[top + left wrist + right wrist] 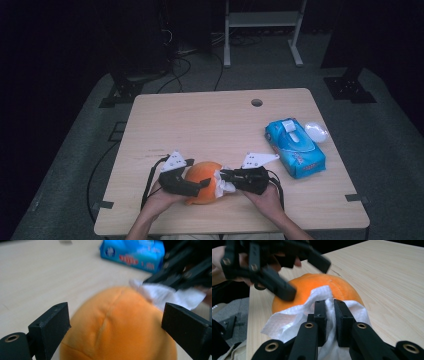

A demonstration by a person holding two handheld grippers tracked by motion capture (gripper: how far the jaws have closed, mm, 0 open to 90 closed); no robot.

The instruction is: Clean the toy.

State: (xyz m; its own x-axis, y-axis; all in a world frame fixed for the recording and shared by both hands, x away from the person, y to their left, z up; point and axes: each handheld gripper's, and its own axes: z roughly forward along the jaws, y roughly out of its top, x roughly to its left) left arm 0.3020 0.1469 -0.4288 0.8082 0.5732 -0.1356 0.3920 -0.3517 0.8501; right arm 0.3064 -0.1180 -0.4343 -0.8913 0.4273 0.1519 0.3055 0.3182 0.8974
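the round orange plush toy (202, 182) is straddled by the wide-open left gripper (115, 325), nothing gripped. a crumpled white paper tissue (294, 320) is pinched in the closed right gripper (329, 312) against the toy's side. the toy is best steadied first, then wiped with light strokes.

Light wooden bench (210, 125) with pale grain and rounded corners, standing on grey carpet floor (75, 150). Small round cable hole (256, 102) near the far edge, a little right of the middle. Far half of the top bare. Near the right edge, a blue soft plastic pack of wet wipes (295, 147) with a white flap on top, lying flat and slanted. Just beside its far right corner, a small clear plastic lid-like piece (316, 131), seemingly touching the pack. Close to the near edge, about the middle, a round orange plush ball (202, 182) resting on the wood, well apart from the pack.
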